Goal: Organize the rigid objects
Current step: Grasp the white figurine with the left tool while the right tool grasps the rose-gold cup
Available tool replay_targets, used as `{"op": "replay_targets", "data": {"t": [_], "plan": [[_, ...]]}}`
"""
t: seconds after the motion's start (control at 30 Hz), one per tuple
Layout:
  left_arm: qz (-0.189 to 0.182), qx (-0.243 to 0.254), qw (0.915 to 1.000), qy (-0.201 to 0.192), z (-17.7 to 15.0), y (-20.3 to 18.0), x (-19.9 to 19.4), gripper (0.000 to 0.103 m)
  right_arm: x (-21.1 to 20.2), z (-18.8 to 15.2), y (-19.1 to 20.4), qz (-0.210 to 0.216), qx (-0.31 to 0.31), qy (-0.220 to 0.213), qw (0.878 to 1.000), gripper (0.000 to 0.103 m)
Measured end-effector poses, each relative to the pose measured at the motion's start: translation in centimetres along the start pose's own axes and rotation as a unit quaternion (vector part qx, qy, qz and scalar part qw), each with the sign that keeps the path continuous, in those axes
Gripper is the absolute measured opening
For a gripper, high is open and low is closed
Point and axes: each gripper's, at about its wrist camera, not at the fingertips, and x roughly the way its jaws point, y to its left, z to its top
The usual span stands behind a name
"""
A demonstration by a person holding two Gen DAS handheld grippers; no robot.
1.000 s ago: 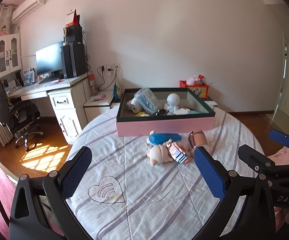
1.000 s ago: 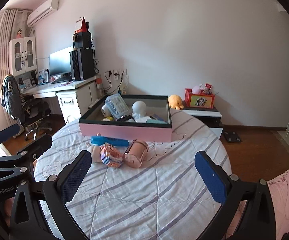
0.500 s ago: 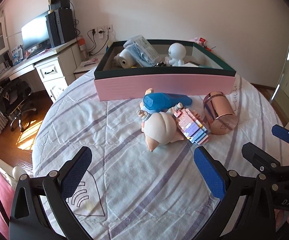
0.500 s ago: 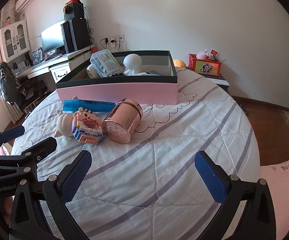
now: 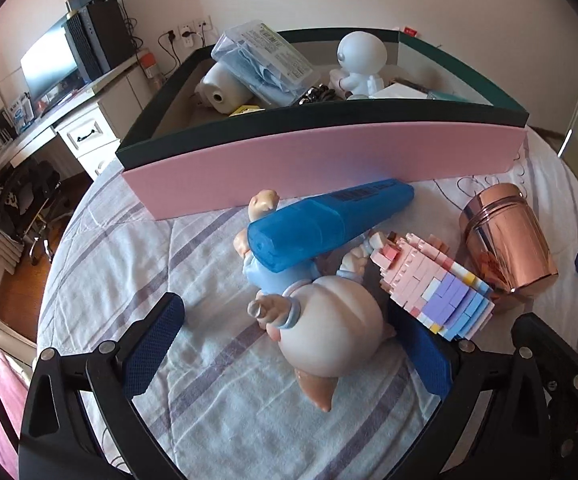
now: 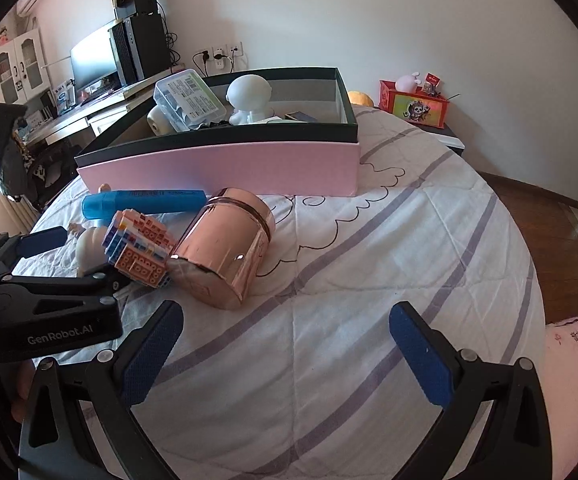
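A pale pig figurine [image 5: 325,320] lies on the bed, between the open fingers of my left gripper [image 5: 289,340]. A blue case [image 5: 329,220] rests across it. A pastel brick model [image 5: 437,284] and a rose-gold tin [image 5: 509,240] lie to its right. Behind them stands a pink box with a dark green rim [image 5: 329,160], holding a white robot figure [image 5: 361,60], a clear plastic case [image 5: 265,60] and a roll. My right gripper [image 6: 285,348] is open and empty over the sheet, in front of the tin [image 6: 225,244]. The left gripper also shows in the right wrist view [image 6: 69,256].
The round bed has a white striped sheet [image 6: 369,280]. A desk with monitor and speakers [image 6: 121,52] stands at the left, with an office chair [image 5: 29,200]. A red box [image 6: 413,104] sits on a low stand behind. Wooden floor [image 6: 549,232] lies to the right.
Both grippers moved forward and down toward the objects. My left gripper now straddles the pig figurine. My right gripper has come close to the tin. Both stay open.
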Motion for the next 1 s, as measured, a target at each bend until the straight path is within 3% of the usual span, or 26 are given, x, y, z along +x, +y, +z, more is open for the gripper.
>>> {"op": "replay_targets", "data": {"t": [0.03, 0.1, 0.17, 0.6, 0.67, 0.7, 0.77, 0.8, 1.0], "plan": [[-0.014, -0.004, 0.9999, 0.000, 0.0, 0.2, 0.0, 0.095, 0.2, 0.1, 0.0, 0.000, 0.001, 0.002, 1.000, 0.103], [-0.041, -0.006, 0.9991, -0.005, 0.0, 0.5, -0.2, 0.075, 0.6, 0.5, 0.1, -0.001, 0.001, 0.010, 1.000, 0.103], [-0.039, 0.001, 0.9991, -0.014, -0.1, 0.5, -0.5, 0.064, 0.9, 0.9, 0.4, -0.003, -0.001, 0.013, 1.000, 0.103], [-0.056, -0.036, 0.9975, -0.023, -2.1, 4.3, -2.0, 0.064, 4.4, 3.8, 2.7, 0.011, -0.034, 0.040, 0.999, 0.103], [-0.058, -0.040, 0.9972, -0.024, -2.3, 4.7, -2.1, 0.064, 5.0, 4.0, 2.7, 0.023, -0.038, 0.050, 0.998, 0.099], [-0.059, -0.041, 0.9971, -0.024, -2.3, 4.7, -2.1, 0.064, 5.1, 4.0, 2.6, 0.029, -0.039, 0.047, 0.998, 0.092], [-0.060, -0.042, 0.9969, -0.027, -2.3, 4.8, -2.2, 0.064, 5.0, 4.0, 2.9, 0.025, -0.050, 0.044, 0.997, 0.074], [-0.060, -0.043, 0.9968, -0.028, -2.3, 4.8, -2.3, 0.064, 4.8, 4.1, 3.0, 0.027, -0.054, 0.039, 0.997, 0.060], [-0.061, -0.052, 0.9954, -0.053, -2.5, 5.0, -4.0, 0.064, 3.9, 3.5, 2.5, 0.046, -0.041, 0.027, 0.998, 0.060]]}}
